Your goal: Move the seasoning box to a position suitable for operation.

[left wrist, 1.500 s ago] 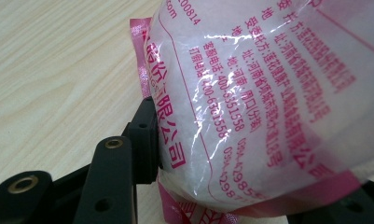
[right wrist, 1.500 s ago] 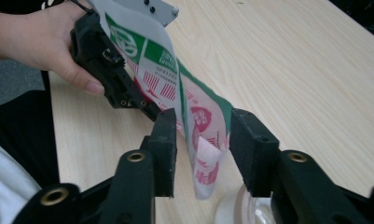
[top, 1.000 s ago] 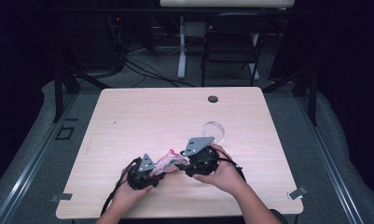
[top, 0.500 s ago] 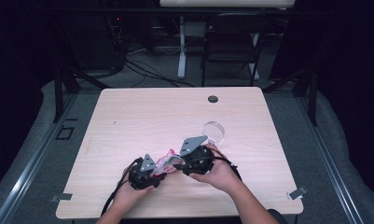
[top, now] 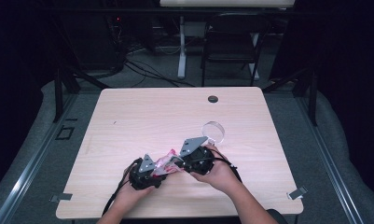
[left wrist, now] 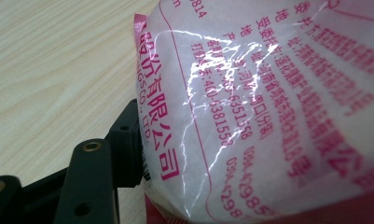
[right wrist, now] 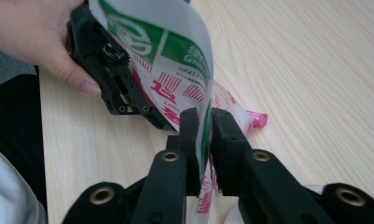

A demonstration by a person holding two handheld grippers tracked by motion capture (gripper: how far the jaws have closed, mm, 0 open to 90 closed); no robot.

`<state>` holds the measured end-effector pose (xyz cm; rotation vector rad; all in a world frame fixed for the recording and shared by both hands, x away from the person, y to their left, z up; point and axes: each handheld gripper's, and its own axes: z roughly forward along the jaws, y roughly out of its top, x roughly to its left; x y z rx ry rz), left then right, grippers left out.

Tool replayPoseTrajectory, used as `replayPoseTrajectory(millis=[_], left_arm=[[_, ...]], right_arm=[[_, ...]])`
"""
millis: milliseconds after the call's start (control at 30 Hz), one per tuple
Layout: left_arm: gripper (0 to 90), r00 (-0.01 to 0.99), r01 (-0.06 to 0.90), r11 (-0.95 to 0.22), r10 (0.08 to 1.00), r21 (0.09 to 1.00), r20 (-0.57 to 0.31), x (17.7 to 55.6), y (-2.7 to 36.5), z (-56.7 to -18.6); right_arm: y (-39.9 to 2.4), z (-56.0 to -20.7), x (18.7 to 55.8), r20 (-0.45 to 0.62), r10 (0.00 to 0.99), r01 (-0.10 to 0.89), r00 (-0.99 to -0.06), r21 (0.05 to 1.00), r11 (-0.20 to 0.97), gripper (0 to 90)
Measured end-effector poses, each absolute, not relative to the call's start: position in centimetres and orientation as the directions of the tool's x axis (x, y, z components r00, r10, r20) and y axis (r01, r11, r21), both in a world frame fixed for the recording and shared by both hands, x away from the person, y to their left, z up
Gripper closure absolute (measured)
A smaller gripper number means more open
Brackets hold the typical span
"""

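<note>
Two grippers meet low in the high view, left of centre. The right gripper has just been closing and now pinches the edge of the plastic bag. The left gripper has just been opening; one jaw lies beside the bag, though whether it still presses I cannot tell. The handover looks half done, release left. A clear round dish sits just above on the table.
</note>
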<state>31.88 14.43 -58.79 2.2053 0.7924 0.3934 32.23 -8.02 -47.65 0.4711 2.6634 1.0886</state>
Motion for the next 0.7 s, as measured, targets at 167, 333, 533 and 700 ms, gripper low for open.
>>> replayPoseTrajectory(millis=[167,333,533,700], left_arm=[[32.5,0.747,0.446,-0.518,0.665,0.730,0.016,32.21,14.51,-58.81],[20.4,0.717,0.487,-0.506,0.697,0.712,0.005,32.53,14.50,-58.85],[15.5,0.701,0.511,-0.491,0.714,0.706,-0.011,32.62,14.44,-58.91],[16.7,0.712,0.497,-0.499,0.703,0.710,-0.004,32.70,14.43,-58.90]], right_arm=[[-7.95,-47.61,32.11,-0.087,0.360,0.201,-0.929,0.698,0.688,89.4],[-7.85,-47.58,32.08,-0.084,0.355,0.201,-0.931,0.695,0.690,89.7],[-7.74,-47.59,32.01,-0.084,0.356,0.200,-0.931,0.699,0.687,89.7],[-7.66,-47.60,32.04,-0.090,0.359,0.196,-0.929,0.703,0.683,89.7]])
